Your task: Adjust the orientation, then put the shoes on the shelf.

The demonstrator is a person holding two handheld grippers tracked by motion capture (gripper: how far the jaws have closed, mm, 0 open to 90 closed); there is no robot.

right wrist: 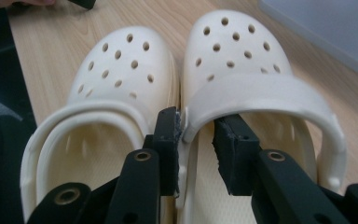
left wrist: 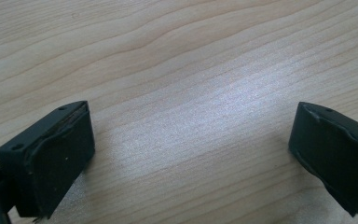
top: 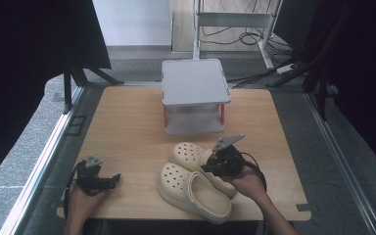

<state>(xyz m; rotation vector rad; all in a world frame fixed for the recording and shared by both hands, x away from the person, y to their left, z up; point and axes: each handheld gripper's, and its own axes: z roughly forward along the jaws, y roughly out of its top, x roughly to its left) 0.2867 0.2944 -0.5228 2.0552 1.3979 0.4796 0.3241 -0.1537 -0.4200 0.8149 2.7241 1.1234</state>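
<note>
Two cream clogs lie side by side on the wooden table [top: 127, 127], toes pointing away from me. The near clog [top: 193, 191] [right wrist: 126, 65] is untouched. My right gripper [top: 214, 165] [right wrist: 196, 140] is at the heel of the far clog [top: 188, 152] [right wrist: 237, 51]. One jaw stands in the gap between the clogs against that clog's side wall, the other inside it under the heel strap [right wrist: 261, 93]. A small gap shows between the inner jaw and the wall. My left gripper [top: 110, 180] [left wrist: 191, 144] rests open near the table's front left, with bare wood between its jaws.
A grey two-level stand [top: 195, 81] [right wrist: 326, 23] with orange posts sits at the back middle of the table. Beyond the table edges are a metal rail at the left, dark curtains on both sides, and cables on the floor behind.
</note>
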